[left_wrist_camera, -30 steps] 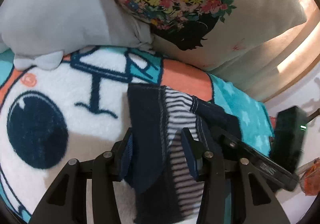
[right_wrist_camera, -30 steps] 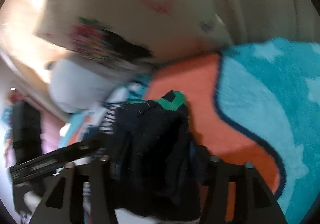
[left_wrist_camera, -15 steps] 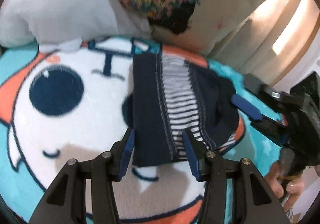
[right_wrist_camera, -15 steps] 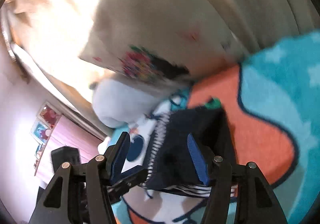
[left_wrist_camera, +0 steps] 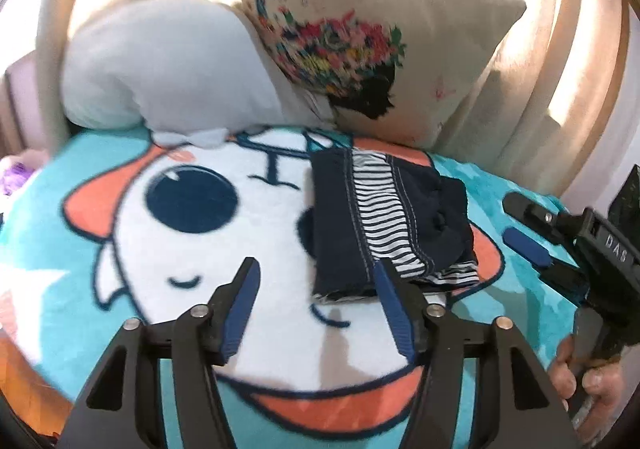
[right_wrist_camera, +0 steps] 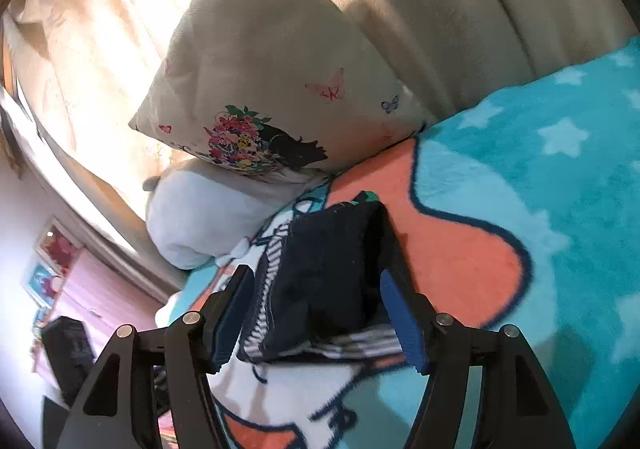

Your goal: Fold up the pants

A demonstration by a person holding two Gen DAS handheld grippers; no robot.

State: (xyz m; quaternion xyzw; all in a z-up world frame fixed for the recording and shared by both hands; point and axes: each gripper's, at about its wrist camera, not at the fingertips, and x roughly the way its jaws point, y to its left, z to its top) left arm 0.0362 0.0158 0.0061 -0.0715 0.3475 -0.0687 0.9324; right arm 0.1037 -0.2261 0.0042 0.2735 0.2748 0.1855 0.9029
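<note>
- Folded pants [left_wrist_camera: 384, 225] flat on cartoon blanket [left_wrist_camera: 192, 289], near floral pillow [left_wrist_camera: 360, 29] and white pillow [left_wrist_camera: 160, 65].
- Left gripper [left_wrist_camera: 316, 277] jaws opening, empty.
- Right gripper [right_wrist_camera: 316, 285] jaws opening, straddling pants without pinching.

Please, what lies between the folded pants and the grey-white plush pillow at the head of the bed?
In the left wrist view, only bare blanket shows between the folded pants and the grey-white plush pillow: its white cartoon face with a dark round eye.

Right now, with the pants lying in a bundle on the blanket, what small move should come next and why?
Probably draw both grippers back and clear. The pants lie folded in a compact stack on the blanket, and neither the left gripper nor the right gripper grips them; both sets of jaws are opening, so nothing seems left to hold.
</note>
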